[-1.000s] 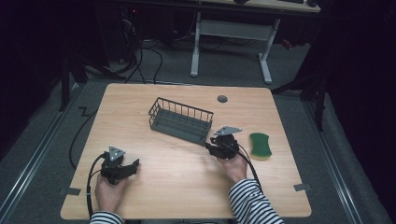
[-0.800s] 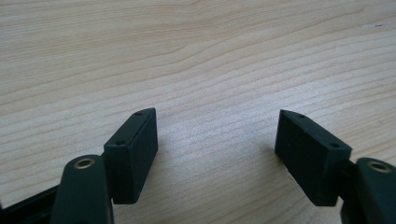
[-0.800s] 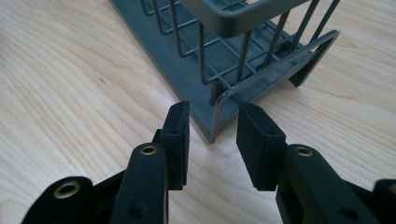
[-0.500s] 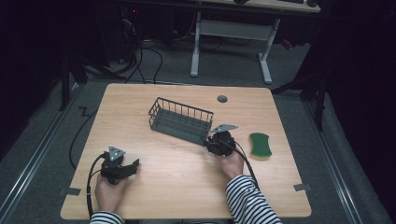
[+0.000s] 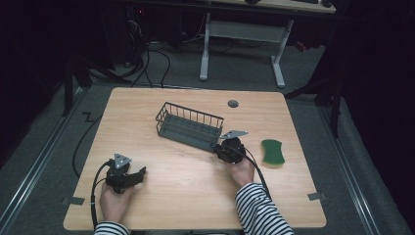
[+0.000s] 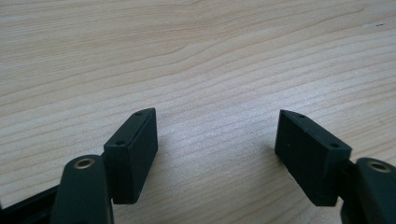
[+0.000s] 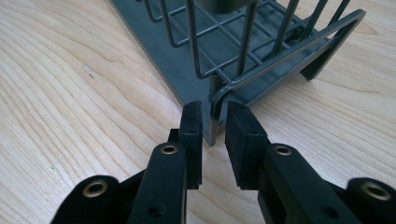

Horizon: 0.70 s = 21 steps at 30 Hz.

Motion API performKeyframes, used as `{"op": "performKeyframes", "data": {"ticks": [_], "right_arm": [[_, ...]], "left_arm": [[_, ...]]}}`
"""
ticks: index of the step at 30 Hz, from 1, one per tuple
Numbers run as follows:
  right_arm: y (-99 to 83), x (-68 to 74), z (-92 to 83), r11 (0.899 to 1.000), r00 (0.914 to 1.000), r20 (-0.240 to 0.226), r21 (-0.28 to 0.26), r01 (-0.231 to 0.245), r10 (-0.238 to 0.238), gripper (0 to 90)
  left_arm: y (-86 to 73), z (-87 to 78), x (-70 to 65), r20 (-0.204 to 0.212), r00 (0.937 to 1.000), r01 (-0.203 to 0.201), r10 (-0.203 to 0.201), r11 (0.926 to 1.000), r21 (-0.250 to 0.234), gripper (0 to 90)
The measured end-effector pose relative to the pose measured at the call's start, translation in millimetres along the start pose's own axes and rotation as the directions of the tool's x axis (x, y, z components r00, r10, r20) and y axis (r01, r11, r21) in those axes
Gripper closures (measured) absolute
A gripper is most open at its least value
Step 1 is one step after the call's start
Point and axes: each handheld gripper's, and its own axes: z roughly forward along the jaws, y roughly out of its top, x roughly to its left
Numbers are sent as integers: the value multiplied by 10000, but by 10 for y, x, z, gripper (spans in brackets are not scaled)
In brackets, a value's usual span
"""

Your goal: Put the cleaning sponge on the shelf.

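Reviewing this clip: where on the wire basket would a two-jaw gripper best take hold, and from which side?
Best at the near right corner of the wire basket, from the person's side. The rim there is a thin bar bending down into a corner post, narrow enough for jaws to straddle. The right gripper already has its jaws on either side of that post; whether they are pressing on it I cannot tell.

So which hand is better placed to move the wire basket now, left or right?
The right. Its tongs already straddle the corner rim of the wire basket, jaws nearly closed around it. The left tongs are open over bare table, far from the basket.
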Motion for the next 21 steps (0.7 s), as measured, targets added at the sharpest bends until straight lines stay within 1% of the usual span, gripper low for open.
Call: {"op": "performKeyframes", "data": {"ticks": [5,10,21], "right_arm": [[-1,5,-1,10000,10000,-35,-14,93,-93,818],[-15,-12,-4,9998,9999,-71,119,151,-150,857],[-28,22,-26,9993,9994,-81,164,347,-345,860]], "left_arm": [[0,1,-1,-8,10000,-9,9,10000,0,305],[0,1,-2,-14,10000,-22,22,10000,7,305],[0,1,-3,-19,10000,-25,25,10000,8,305]]}}
